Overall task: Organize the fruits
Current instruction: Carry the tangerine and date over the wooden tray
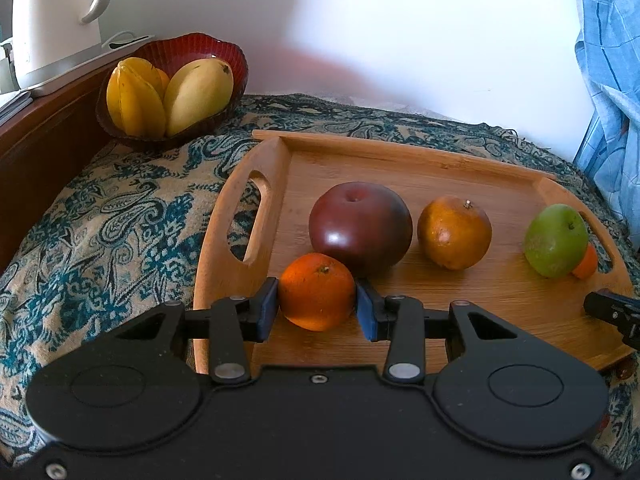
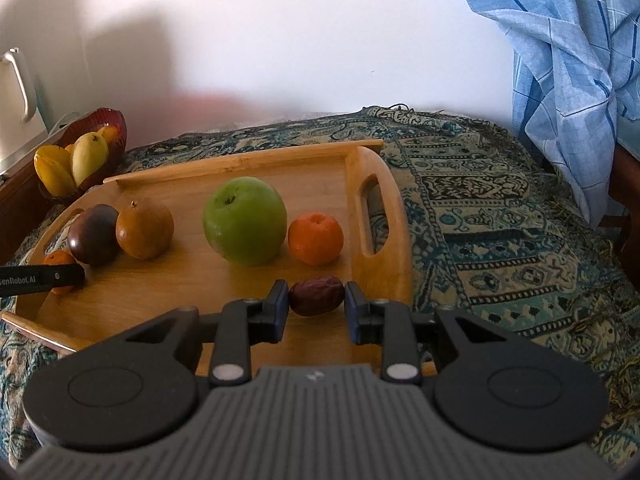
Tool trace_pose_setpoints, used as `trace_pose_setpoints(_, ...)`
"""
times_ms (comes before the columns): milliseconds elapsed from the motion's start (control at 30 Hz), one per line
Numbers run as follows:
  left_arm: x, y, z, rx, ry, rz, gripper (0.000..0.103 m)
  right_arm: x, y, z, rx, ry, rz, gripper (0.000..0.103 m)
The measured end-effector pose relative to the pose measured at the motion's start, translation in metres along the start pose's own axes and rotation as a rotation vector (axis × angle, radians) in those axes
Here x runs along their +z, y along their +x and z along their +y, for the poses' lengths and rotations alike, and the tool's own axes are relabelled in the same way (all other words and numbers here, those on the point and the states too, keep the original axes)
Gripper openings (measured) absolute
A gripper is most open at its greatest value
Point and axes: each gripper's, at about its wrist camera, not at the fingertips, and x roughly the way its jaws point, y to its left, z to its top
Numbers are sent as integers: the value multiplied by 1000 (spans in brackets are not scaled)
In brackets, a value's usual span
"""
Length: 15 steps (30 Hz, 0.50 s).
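A wooden tray (image 1: pixel 420 160) (image 2: pixel 224 168) holds several fruits. My left gripper (image 1: pixel 316 304) is shut on a small orange tangerine (image 1: pixel 316 296) at the tray's near left; it also shows in the right wrist view (image 2: pixel 58 260). Behind it sit a dark red apple (image 1: pixel 360 226) (image 2: pixel 93 234), a brownish orange (image 1: pixel 454 232) (image 2: pixel 145 227), a green apple (image 1: pixel 556 240) (image 2: pixel 245 220) and another tangerine (image 1: pixel 586 264) (image 2: pixel 316 237). My right gripper (image 2: pixel 316 298) is shut on a dark brown date (image 2: pixel 316 295) near the tray's right handle.
A red bowl (image 1: pixel 224 52) (image 2: pixel 116 120) with a starfruit (image 1: pixel 134 98) and a mango (image 1: pixel 198 94) stands at the back left. A white kettle (image 1: pixel 52 20) is behind it. A patterned cloth (image 1: pixel 100 220) covers the surface. Blue checked fabric (image 2: pixel 560 60) hangs at the right.
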Motion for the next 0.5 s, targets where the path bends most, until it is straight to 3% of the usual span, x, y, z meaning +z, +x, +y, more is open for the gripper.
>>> trace_pose_setpoints(500,-2,0,0,1,-1,-2,39,-1,0,3,-8,-14,-4,35)
